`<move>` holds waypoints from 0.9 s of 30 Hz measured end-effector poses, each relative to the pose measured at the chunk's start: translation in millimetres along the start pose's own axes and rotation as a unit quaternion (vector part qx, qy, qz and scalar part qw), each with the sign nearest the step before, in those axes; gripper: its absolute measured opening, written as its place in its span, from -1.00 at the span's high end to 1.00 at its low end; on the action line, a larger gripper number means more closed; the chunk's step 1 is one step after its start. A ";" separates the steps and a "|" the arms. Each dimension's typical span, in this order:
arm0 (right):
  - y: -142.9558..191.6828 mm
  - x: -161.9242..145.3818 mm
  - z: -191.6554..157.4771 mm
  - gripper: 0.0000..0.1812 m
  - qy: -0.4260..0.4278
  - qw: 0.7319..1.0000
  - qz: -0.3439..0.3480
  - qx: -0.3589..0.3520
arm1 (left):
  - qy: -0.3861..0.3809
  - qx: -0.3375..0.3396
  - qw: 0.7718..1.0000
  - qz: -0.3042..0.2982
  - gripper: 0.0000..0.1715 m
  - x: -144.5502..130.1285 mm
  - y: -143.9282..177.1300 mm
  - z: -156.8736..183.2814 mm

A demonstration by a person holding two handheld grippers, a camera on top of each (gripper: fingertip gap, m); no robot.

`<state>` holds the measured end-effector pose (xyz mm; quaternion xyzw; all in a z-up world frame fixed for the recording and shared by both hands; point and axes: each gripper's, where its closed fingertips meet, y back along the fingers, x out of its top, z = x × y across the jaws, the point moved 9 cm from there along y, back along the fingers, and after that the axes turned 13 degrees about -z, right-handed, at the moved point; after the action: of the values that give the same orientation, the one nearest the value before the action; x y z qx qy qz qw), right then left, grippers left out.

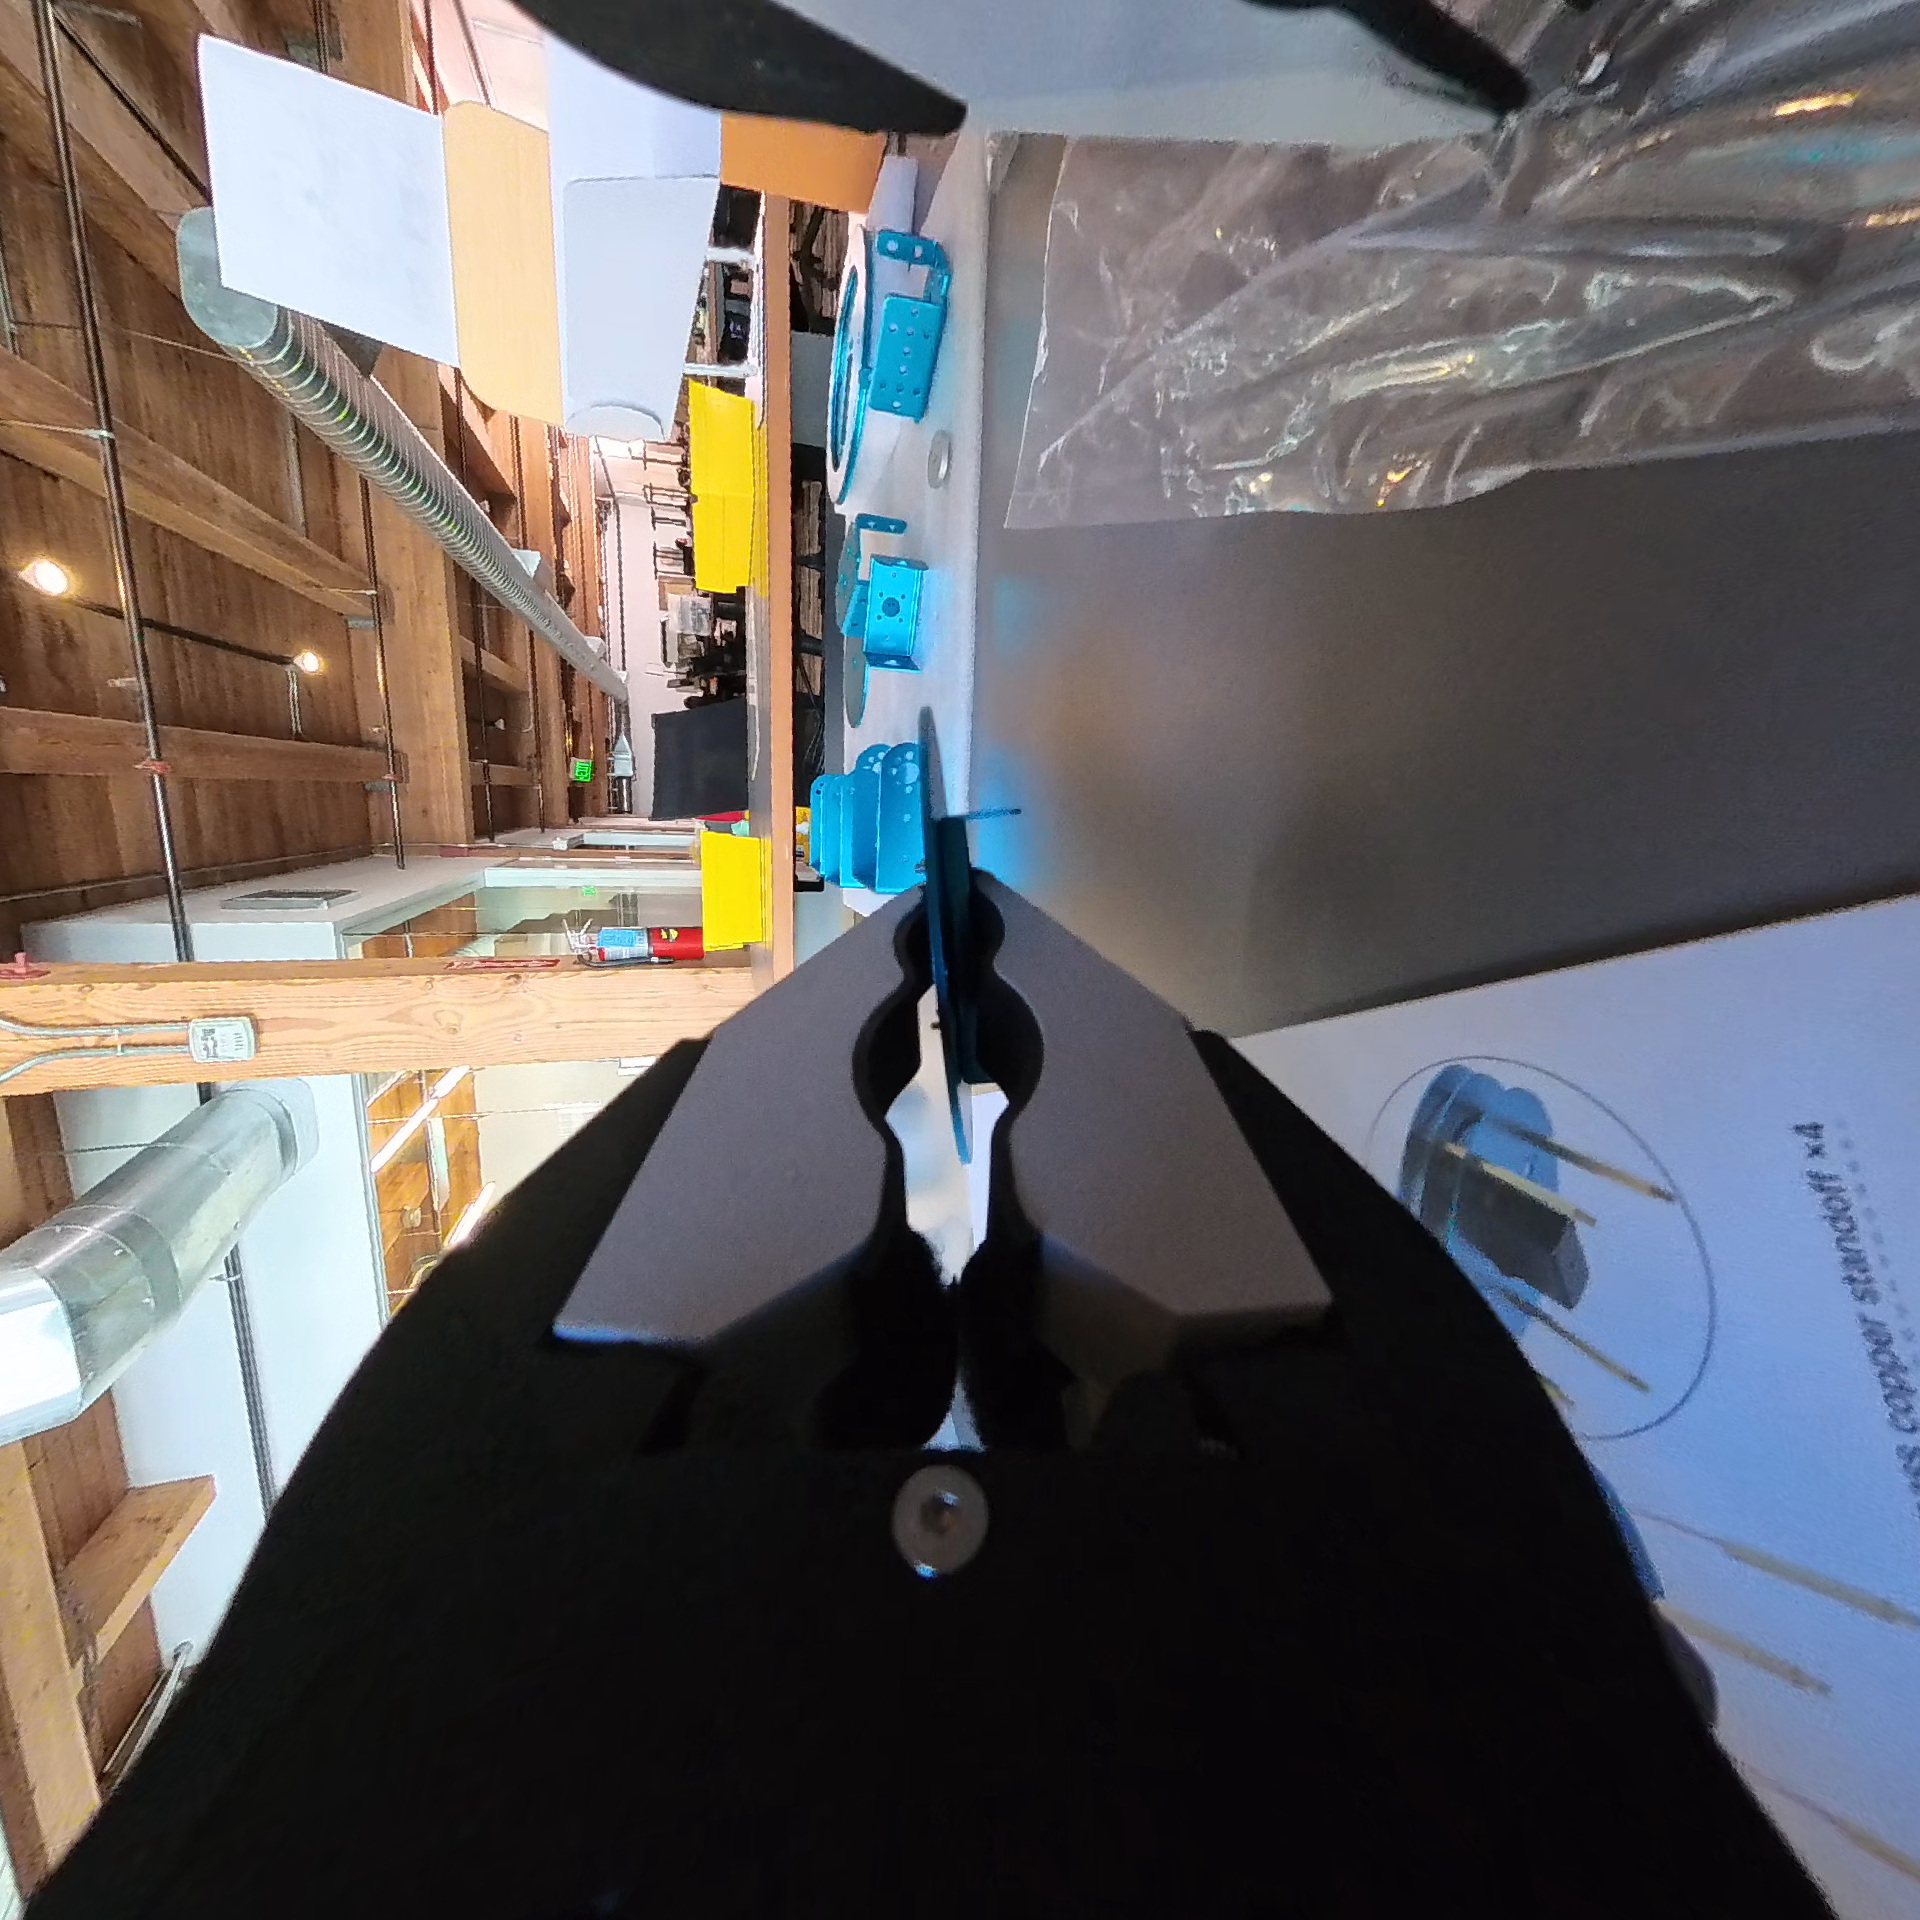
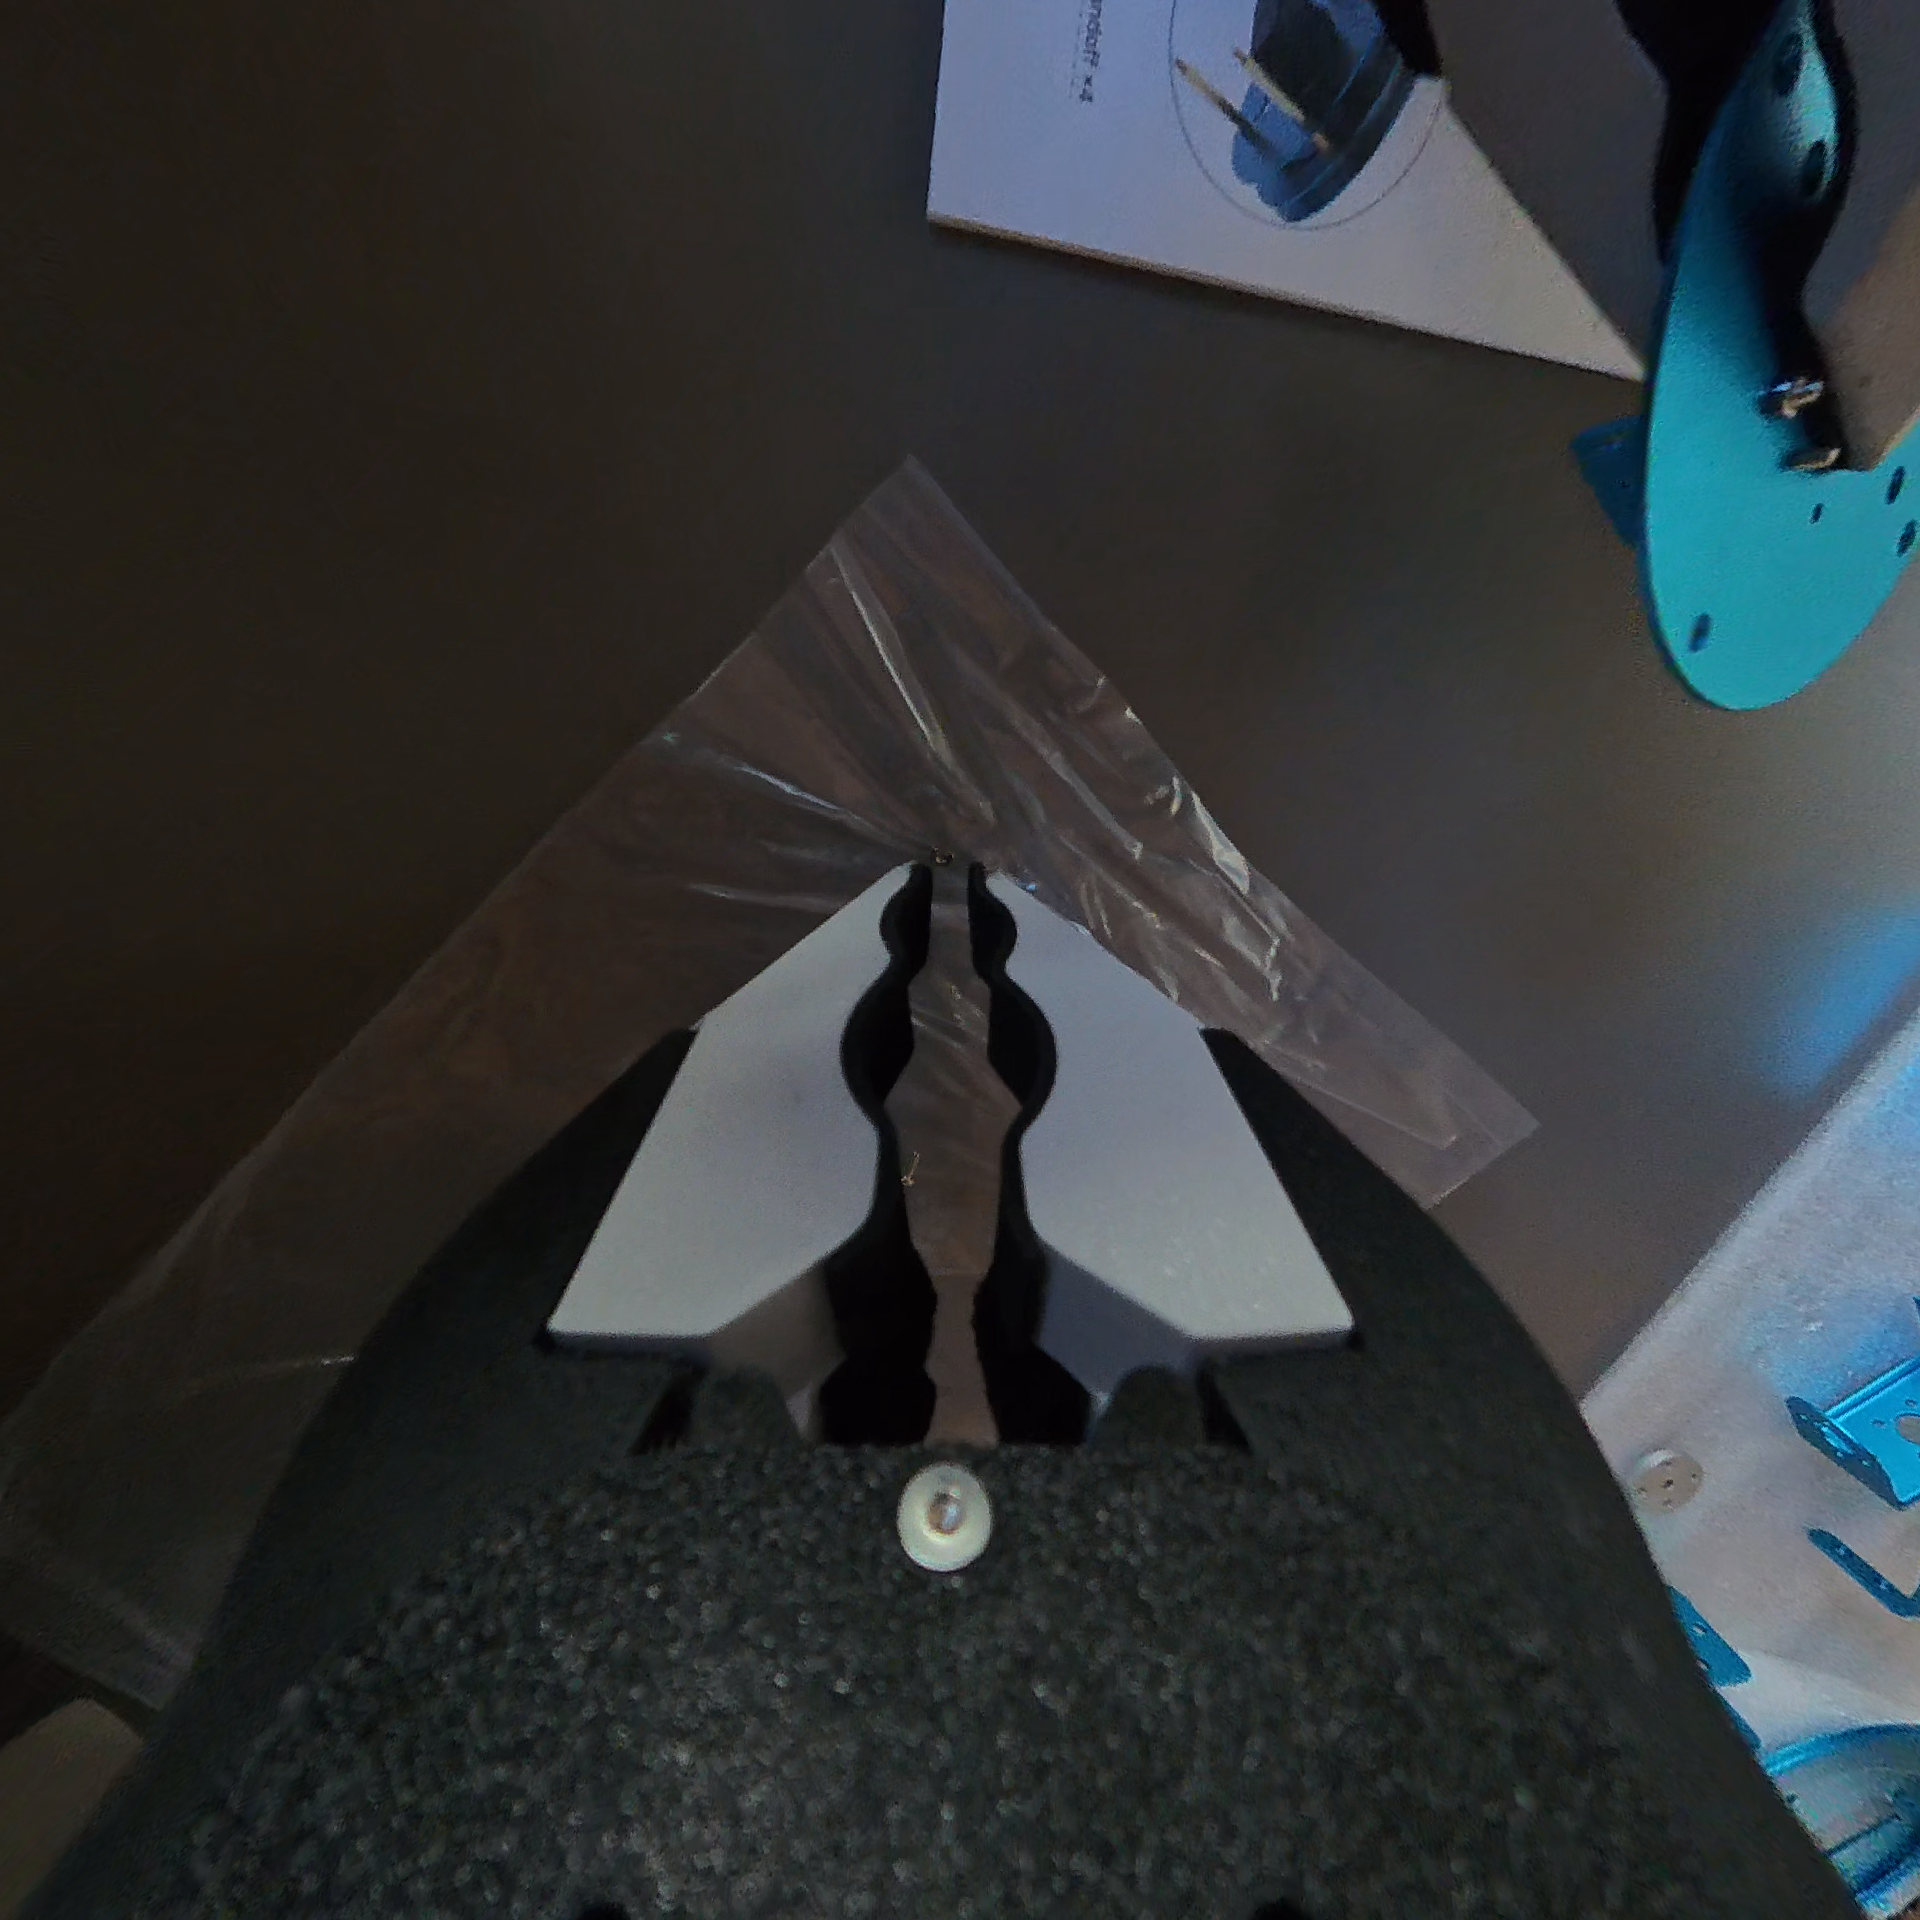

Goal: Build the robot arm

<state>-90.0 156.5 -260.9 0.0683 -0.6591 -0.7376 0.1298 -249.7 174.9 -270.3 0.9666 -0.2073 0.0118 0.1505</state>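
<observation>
**Fig. — Layout of parts, bag & sheet on table**

L gripper point(image 1: 951, 904) grips a thin plate point(image 1: 951, 966) edge-on, above the table point(image 1: 1455, 748); instruction sheet point(image 1: 1662, 1195) lies on table just beside it. R gripper point(image 2: 945, 873) pinches a plastic bag point(image 2: 997, 727), bag spreading over table either side of fingers. Bracket groups point(image 1: 894, 332) stand in a row at table's far edge, washer point(image 1: 941, 457) near them.

Left gripper point(image 1: 951, 914) is being held rolled sideways, jaws clamped; right gripper point(image 2: 945, 873) is being pointed downward, jaws nearly closed.
</observation>
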 end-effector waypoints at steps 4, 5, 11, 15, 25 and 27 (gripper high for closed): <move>-2.5 1.7 -0.8 0.93 0.004 1.000 -0.001 0.000 | 0.003 0.005 1.000 0.000 0.99 -0.9 0.8 -1.8; -3.4 2.1 -1.2 0.94 0.004 1.000 -0.001 0.004 | 0.002 0.005 1.000 0.000 0.99 -0.6 0.9 -1.6; -4.2 1.8 -0.4 0.97 -0.002 1.000 0.007 0.016 | -0.002 0.003 1.000 0.002 0.99 0.6 1.2 -0.5; -4.5 0.4 -0.1 0.97 -0.010 1.000 0.014 0.019 | -0.001 0.004 1.000 0.002 0.99 0.5 1.6 -0.9; -4.2 -0.9 3.3 0.94 -0.028 0.999 0.007 0.037 | 0.001 0.004 1.000 0.003 0.99 0.7 2.1 -1.4; -4.1 -1.9 3.8 0.94 -0.029 0.999 0.004 0.037 | 0.000 0.003 1.000 0.002 0.99 0.5 2.0 -1.4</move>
<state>-89.7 161.0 -264.7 0.0488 -0.6899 -0.7136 0.1112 -250.0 173.3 -268.4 0.9666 -0.2094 0.0133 0.1473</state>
